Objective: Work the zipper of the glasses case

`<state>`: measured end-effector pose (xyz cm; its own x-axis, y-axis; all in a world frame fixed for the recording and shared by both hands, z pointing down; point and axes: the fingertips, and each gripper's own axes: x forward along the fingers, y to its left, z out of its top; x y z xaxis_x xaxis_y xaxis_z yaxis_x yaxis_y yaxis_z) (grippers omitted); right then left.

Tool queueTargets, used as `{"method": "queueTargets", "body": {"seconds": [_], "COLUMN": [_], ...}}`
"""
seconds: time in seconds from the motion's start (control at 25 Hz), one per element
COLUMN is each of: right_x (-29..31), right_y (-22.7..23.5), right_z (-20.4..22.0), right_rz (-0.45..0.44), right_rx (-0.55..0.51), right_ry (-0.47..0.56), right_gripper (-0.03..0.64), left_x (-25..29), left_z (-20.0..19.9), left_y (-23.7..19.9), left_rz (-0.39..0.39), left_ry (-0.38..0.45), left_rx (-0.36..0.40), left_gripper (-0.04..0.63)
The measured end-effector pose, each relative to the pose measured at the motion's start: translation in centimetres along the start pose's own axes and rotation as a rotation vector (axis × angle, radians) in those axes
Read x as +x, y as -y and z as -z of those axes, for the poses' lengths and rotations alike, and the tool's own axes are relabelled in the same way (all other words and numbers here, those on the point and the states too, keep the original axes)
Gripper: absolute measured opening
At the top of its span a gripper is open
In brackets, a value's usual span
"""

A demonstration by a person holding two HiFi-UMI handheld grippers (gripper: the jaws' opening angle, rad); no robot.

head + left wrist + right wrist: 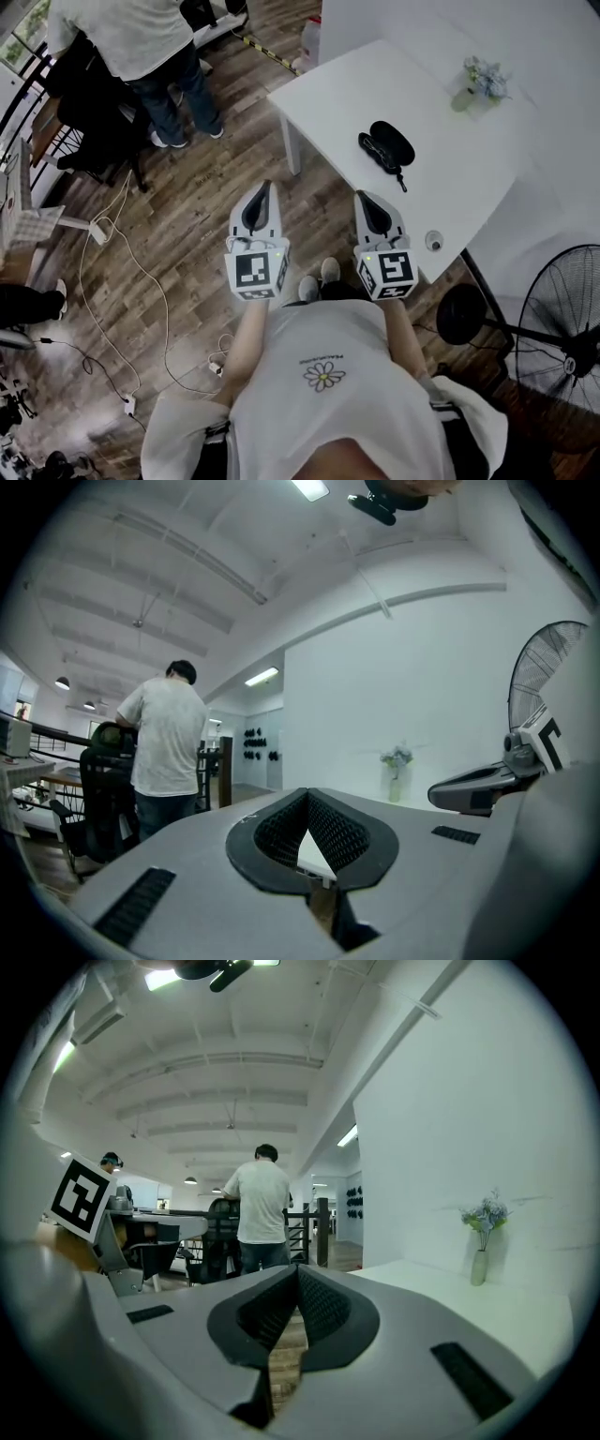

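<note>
A: Case first. Where?
B: Black oval zip-up glasses case (pixel 385 146), flat on the white rectangular table (pixel 375 84), near the edge facing the person, about midway along it. Looks partly open, can't be sure. Its pull cord (pixel 401 178) trails toward the near corner.
A: Grippers?
B: Both well short of the table, over the wood plank floor (pixel 187 216). Left gripper (pixel 262 190) has its jaws pressed together with nothing in them. Right gripper (pixel 362 198) is the same, closed and empty.
A: Why held like that?
B: My read is a carry pose: level, side by side, aimed at the table, nothing to grab yet. Zipper untouched.
A: Anything else?
B: Small pale vase of flowers (pixel 476 86) by the far edge, clear of the work. Small round object (pixel 433 241) at the near corner, can't identify it. Black standing fan (pixel 561 323) beside the table. Person in white shirt (pixel 131 37) across the room, back turned.
</note>
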<state>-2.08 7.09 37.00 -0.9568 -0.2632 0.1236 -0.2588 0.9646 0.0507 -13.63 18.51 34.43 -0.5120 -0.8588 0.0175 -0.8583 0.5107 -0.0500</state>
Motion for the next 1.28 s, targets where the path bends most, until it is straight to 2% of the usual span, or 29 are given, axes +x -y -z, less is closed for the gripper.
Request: {"method": "queueTargets", "body": {"seconds": [0.24,0.44,0.64,0.8,0.92,1.08,1.28], "right_x": [2.3,3.2,3.6,2.7,2.4,1.1,-0.5], "right_y": [2.9,6.4,12.0,14.7,17.4,20.7,23.2], "right_z": [0.2,0.2,1.8,2.8,3.1,3.3,3.2], "right_rz": [0.006,0.022,0.084,0.146,0.222,0.382,0.552], "right_rx": [0.009,0.004,0.019,0.034,0.041,0.086,0.117], "right_ry": [-0.012,-0.014,-0.007,-0.026,-0.024,-0.029,-0.028], "right_gripper": [0.006,0.006,0.006,0.006,0.006,0.006,0.006], "left_x": [4.0,8.2,13.2,15.6,18.6,22.5,25.7], "left_z": [-1.1,-0.8,0.2,1.3,1.4,0.9,0.0], "left_y": [1.8,3.8,7.0,9.5,11.6,15.3,19.0], "left_rz": [0.063,0.092,0.13,0.196,0.267,0.429,0.597], "left_ry": [0.041,0.028,0.036,0.019,0.022,0.014,0.02], "left_rx": [-0.006,-0.039,-0.043,-0.05,-0.042,-0.019,0.003], "left_gripper": [0.015,0.015,0.015,0.015,0.015,0.015,0.015]}}
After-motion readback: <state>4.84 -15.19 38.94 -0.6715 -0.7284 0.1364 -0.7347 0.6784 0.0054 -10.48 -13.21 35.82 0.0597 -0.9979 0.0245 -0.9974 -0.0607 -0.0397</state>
